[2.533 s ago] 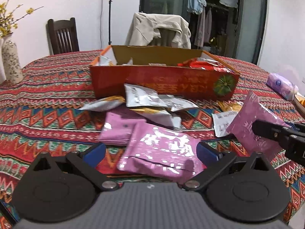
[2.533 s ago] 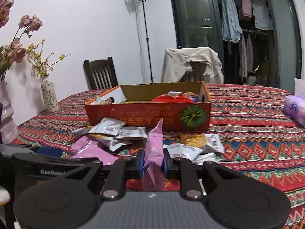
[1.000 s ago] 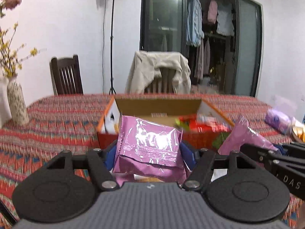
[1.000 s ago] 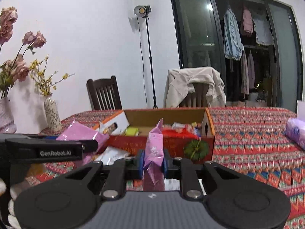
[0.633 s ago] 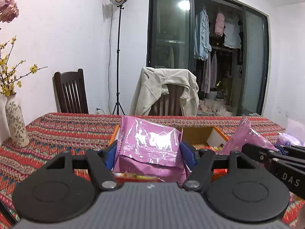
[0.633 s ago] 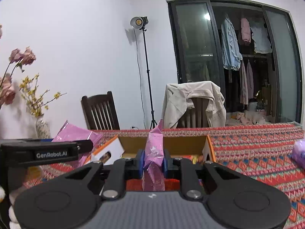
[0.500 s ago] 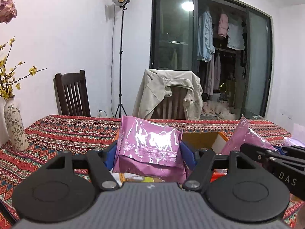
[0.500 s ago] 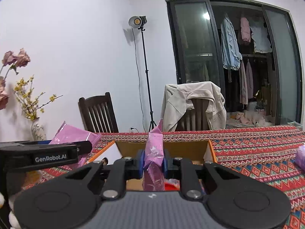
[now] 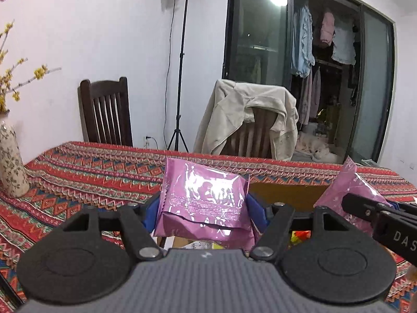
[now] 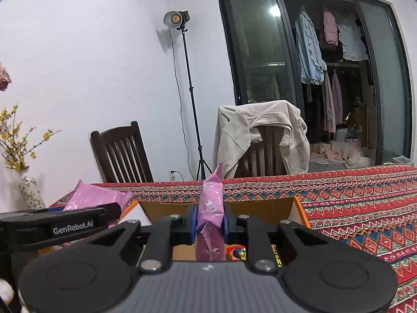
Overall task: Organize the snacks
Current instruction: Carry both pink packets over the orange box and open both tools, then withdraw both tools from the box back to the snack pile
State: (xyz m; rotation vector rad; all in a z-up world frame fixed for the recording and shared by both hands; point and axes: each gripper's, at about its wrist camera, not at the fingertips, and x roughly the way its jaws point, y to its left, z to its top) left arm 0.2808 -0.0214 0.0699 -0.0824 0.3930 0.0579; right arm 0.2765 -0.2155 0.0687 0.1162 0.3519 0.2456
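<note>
Patterned tablecloth (image 9: 78, 172) covers the table. Open cardboard box (image 10: 260, 204) sits below both grippers. Left gripper (image 9: 203, 208) grasps a wide pink snack packet (image 9: 206, 198) flat above the box's left end. Right gripper (image 10: 209, 221) is clenched on a narrow pink packet (image 10: 211, 208), held edge-on over the box.

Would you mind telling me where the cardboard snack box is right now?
In both wrist views the cardboard snack box sits on the patterned tablecloth, directly below and ahead of the two pink snack packets held over it.
</note>
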